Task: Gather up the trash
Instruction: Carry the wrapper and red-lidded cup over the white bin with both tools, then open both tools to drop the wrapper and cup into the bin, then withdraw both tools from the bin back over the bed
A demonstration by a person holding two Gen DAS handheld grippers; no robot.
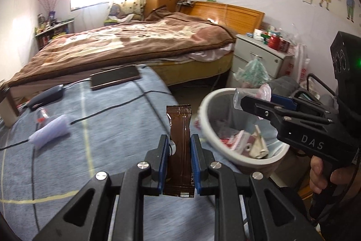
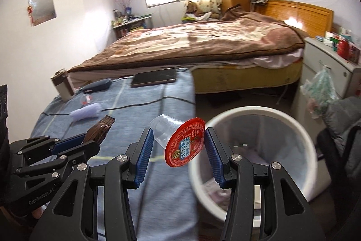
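sachet [image 1: 179,146], brown, clamped upright between pads of left gripper [image 1: 179,158], long axis pointing forward along fingers; bin [image 1: 211,128] lies just ahead-right of it, rim near sachet tip

right gripper [image 2: 179,146] holds clear cup [image 2: 165,128] with red lid [image 2: 186,142], lid edge against right pad, cup base toward left pad, grip looks loose; bin [image 2: 291,125] opening just beyond and right of fingers, right hand nearer to drop

farther left on blue blanket [image 1: 108,128]: lilac roll [image 1: 50,131], small clear cup [image 1: 41,115], uncollected
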